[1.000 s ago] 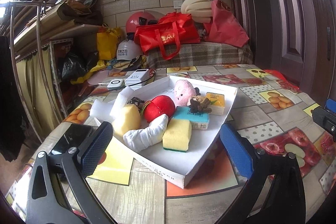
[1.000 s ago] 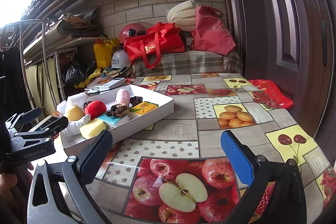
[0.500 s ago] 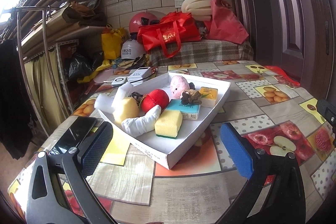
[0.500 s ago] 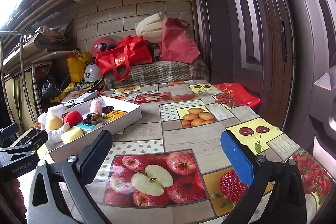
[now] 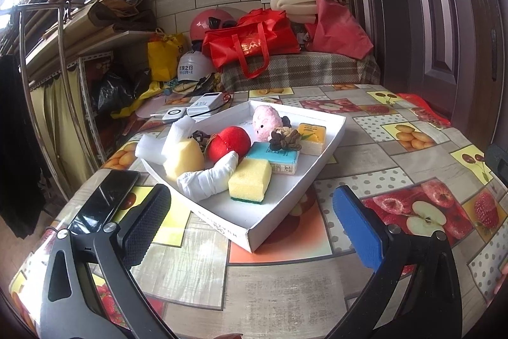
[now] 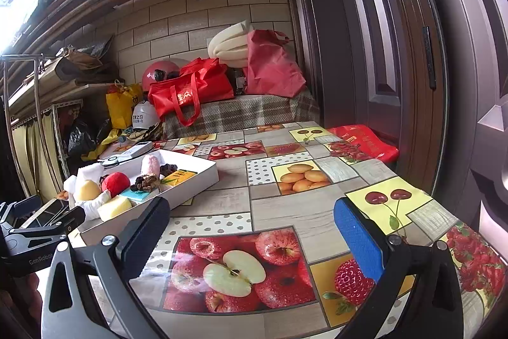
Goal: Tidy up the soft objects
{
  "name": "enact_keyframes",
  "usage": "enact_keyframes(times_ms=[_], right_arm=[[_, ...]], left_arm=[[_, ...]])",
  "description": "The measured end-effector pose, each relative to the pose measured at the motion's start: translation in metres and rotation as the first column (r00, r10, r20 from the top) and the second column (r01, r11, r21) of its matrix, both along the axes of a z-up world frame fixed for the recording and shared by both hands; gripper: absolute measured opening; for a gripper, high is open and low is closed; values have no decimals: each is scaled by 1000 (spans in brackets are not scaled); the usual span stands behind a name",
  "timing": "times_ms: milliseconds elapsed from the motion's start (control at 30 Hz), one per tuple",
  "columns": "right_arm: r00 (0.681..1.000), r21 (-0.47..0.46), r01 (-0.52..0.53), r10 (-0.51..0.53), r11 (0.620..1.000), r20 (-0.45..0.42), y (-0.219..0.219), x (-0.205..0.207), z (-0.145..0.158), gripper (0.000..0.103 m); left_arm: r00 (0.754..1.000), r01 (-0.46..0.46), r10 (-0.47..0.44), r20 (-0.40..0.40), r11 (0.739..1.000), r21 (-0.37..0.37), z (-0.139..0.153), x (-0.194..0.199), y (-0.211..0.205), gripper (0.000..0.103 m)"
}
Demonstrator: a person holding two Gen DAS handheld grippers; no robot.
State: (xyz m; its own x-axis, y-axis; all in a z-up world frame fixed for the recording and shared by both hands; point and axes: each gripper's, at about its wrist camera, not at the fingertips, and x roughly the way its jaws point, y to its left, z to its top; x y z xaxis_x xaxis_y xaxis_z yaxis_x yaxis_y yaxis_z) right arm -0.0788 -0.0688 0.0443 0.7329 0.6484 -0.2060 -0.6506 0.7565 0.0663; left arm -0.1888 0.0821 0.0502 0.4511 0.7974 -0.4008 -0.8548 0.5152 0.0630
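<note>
Both hand-held grippers empty, jaws wide: left hand-held gripper (image 5: pixel 250 212) faces the white tray (image 5: pixel 320 154) of soft objects on the desk (image 6: pixel 304 212); right hand-held gripper (image 6: pixel 250 224) well apart. Risks: the yellow sponge (image 5: pixel 250 180) touches the white cloth roll (image 5: pixel 208 178), so a grab may snag both, or shove the light tray.

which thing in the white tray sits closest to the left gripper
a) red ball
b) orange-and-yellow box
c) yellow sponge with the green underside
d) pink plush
c: in the left wrist view the yellow sponge lies at the near end of the white tray, just ahead of the left gripper, whose jaws are wide apart and empty; the red ball, pink plush and orange-and-yellow box all lie farther back.
</note>
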Motion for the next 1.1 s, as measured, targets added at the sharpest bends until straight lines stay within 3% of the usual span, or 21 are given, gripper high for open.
enact_keyframes(times_ms=[1100], right_arm=[[998,-10,1,-2,1000,-70,5,10,-3,103]], left_arm=[[1000,22,-22,12,1000,-10,-5,0,-3,103]])
